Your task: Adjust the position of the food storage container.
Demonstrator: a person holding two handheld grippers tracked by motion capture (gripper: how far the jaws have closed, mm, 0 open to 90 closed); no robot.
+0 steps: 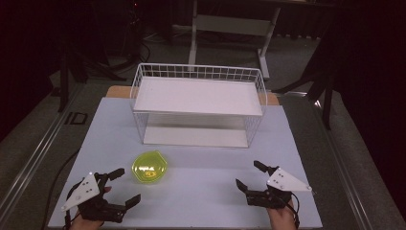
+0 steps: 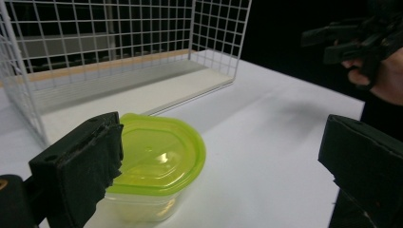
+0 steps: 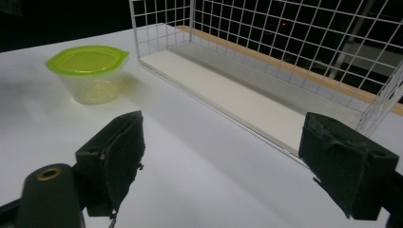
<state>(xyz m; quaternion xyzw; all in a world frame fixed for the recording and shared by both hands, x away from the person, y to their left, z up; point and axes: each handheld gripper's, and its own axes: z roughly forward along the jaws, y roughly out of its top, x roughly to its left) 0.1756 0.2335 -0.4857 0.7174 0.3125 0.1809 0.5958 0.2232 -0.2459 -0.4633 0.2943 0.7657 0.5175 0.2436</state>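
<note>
A clear plastic tub with a lime-green lid [image 1: 150, 167] [image 2: 159, 154] [image 3: 88, 61] stands on the white tabletop [image 1: 201, 187], in front of a white wire rack [image 1: 198, 103] [image 2: 119, 52] [image 3: 285, 57]. My left gripper [image 1: 125, 186] [image 2: 214, 161] rests at the near left, jaws open, just short of the tub; nothing is between them. At the near right my right gripper [image 1: 250, 174] [image 3: 223, 156] is also open and holds nothing, well apart from the tub. The left gripper view also catches the right gripper [image 2: 351, 40], far off in a hand.
The wire rack has an upper white shelf [image 1: 198, 96] and a lower white board [image 1: 194, 136], open toward me. A wooden strip [image 1: 273, 99] runs behind it. Beyond the table stand dark stands and a white table frame [image 1: 230, 26].
</note>
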